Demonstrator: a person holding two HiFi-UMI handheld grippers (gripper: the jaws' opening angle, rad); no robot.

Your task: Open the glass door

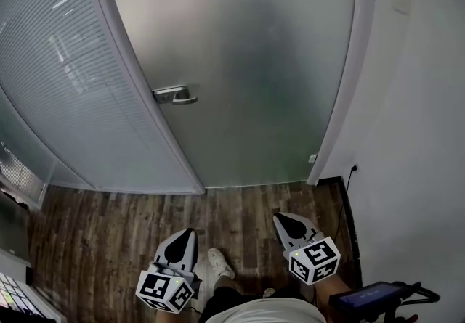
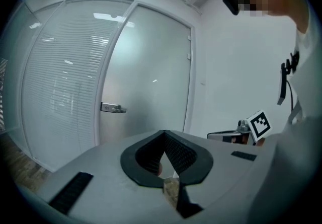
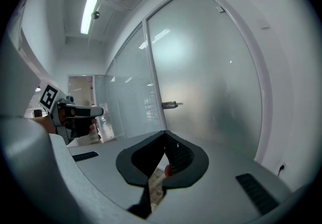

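The frosted glass door (image 1: 247, 60) stands closed in its pale frame. Its silver lever handle (image 1: 174, 94) sits at the door's left edge and points right. Both grippers hover low over the floor, well short of the door, and touch nothing. My left gripper (image 1: 190, 231) is shut and empty, below the handle. My right gripper (image 1: 277, 217) is also shut and empty, further right. The left gripper view shows the left gripper (image 2: 164, 132) facing the door (image 2: 146, 77), with the handle (image 2: 111, 108) to the left. In the right gripper view, the handle (image 3: 170, 104) lies just above the right gripper (image 3: 164, 132).
A glass partition with blinds (image 1: 58, 82) adjoins the door on the left. A white wall (image 1: 421, 133) with a socket and cable (image 1: 354, 168) runs along the right. Wooden floor (image 1: 109, 234) lies below. My shoe (image 1: 220, 262) and a black device (image 1: 370, 296) sit near the bottom.
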